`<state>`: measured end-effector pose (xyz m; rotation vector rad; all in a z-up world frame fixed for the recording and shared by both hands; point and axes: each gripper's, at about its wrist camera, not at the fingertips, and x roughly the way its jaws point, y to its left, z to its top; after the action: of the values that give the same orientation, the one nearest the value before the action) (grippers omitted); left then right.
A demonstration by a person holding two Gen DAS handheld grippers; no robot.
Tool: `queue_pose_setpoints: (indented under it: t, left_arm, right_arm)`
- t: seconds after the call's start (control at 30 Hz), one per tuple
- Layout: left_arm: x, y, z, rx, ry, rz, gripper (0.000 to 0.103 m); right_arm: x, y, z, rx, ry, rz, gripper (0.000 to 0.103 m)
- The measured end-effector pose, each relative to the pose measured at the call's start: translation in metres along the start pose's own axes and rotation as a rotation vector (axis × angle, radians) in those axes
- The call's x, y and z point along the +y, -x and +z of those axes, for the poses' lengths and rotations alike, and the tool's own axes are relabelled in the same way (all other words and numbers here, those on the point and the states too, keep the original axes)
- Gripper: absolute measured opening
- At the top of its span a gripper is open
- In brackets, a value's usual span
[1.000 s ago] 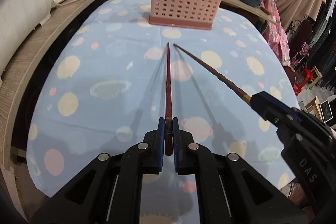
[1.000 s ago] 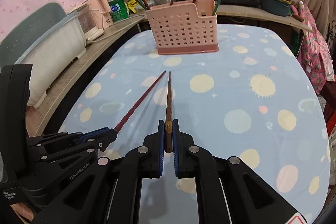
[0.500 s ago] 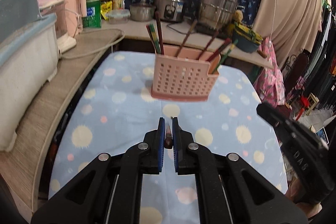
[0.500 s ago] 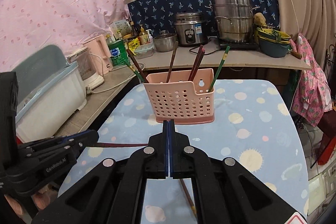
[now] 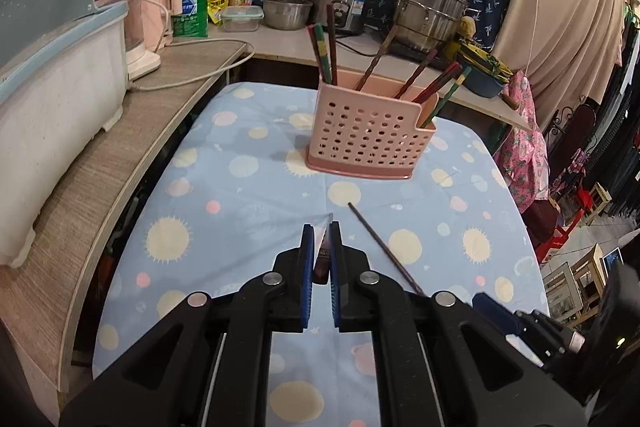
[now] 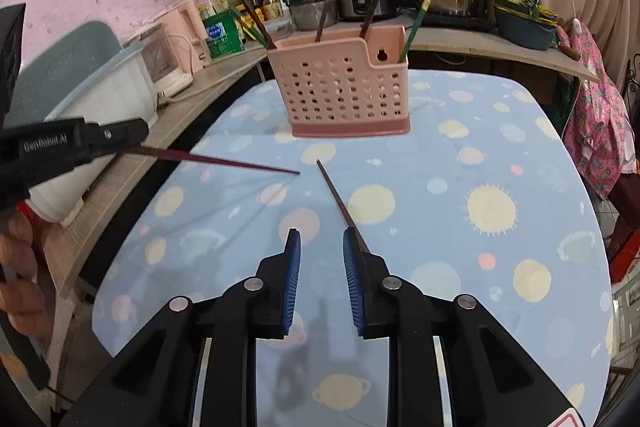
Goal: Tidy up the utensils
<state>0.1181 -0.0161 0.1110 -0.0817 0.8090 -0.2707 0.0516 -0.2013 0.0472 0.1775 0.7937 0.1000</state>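
The pink perforated utensil basket (image 5: pixel 366 143) stands on the planet-print tablecloth (image 5: pixel 240 203) well ahead of both sets of fingers, with several chopsticks (image 5: pixel 326 47) leaning upright in its compartments.

The left gripper (image 5: pixel 321 259) pinches a dark red chopstick (image 6: pixel 224 159) between its blue pads; its own camera sees only the stub between the fingers, while the right wrist view shows the full shaft jutting out level above the cloth, tip pointing toward the middle of the table.

The right gripper (image 6: pixel 318 267) has just been opening, its fingers now spread with bare cloth between them. A brown chopstick (image 6: pixel 340 205) lies on the cloth, running from beside the right finger's outer edge ahead toward the basket; whether it touches that finger I cannot tell. The left wrist view shows it slanting to the right of the left fingers.

Behind the basket, a counter carries a rice cooker (image 5: pixel 340 3), a steel steamer pot (image 5: pixel 430 11) and a green tin (image 5: pixel 194 11). A white plastic tub (image 5: pixel 52 107) sits on the ledge to the left. A person's hand (image 6: pixel 20 267) shows at the left edge of the right wrist view.
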Motion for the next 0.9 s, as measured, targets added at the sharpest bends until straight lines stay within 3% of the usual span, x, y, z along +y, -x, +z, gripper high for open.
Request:
queue_pose_setpoints:
  t: [0.27,0.83,0.9]
  left_arm:
    - [0.005,0.0,-0.017,0.033,0.009,0.002,0.007]
    - [-0.003,-0.001,-0.019,0.046,-0.004,0.012,0.007]
    - [-0.004,0.0,-0.018,0.043,-0.005,0.012,0.007]
  right_arm:
    - [-0.021,-0.021,-0.053,0.121,-0.021,-0.061,0.023]
    - [-0.044,-0.065,-0.048,0.142,0.046,-0.124,0.024]
    - [-0.042,-0.064,-0.048,0.142,0.054,-0.119,0.012]
